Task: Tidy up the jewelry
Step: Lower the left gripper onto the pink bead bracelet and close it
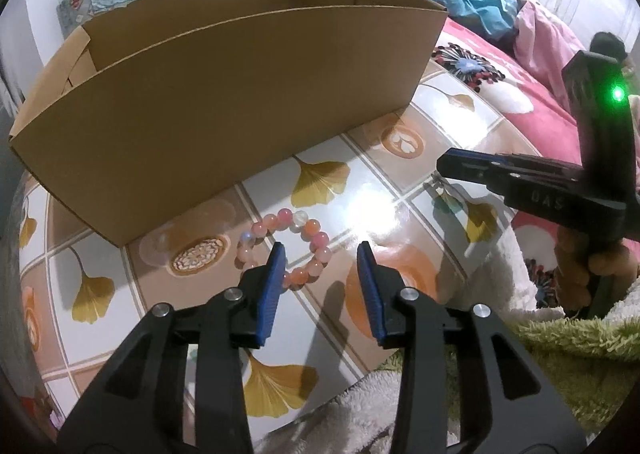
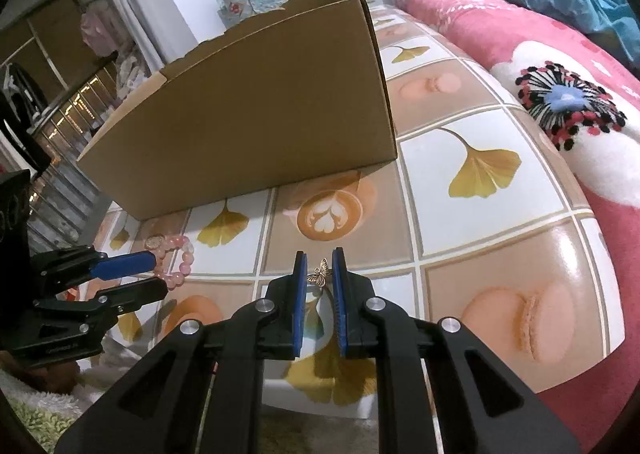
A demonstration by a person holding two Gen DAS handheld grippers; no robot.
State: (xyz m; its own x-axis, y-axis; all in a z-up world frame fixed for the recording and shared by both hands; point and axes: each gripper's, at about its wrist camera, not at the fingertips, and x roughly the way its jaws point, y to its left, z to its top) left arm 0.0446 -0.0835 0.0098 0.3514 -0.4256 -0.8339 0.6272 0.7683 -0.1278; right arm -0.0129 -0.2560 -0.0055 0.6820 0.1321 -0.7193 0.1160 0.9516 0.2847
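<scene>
Your right gripper [image 2: 320,268] pinches a small gold butterfly charm [image 2: 320,274] between its blue pads, wings spread and tilted, the upper wing tip pointing toward one o'clock in the right wrist view; the thin metal piece sits at the very fingertips, above the glossy tabletop [image 2: 480,254]. Whether a chain hangs from it cannot be told.

Your left gripper [image 1: 320,254] hovers with jaws parted over a beaded bracelet [image 1: 288,246], nothing pressed between the pads. The bracelet lies flat on the table as a rough ring of round, polished beads in pink, peach and milky white, its longer axis running from about ten to four o'clock in the left wrist view. The left blue pad covers the ring's near side; the right pad stands clear of it, at three o'clock from the beads.

A plain brown cardboard box [image 1: 240,102], open-topped with a torn rim, stands at twelve o'clock from the bracelet, its long side running across the table. The tabletop is a shiny vinyl print of ginkgo leaves, latte cups and macarons. A pink floral blanket [image 2: 560,102] lies at two o'clock.
</scene>
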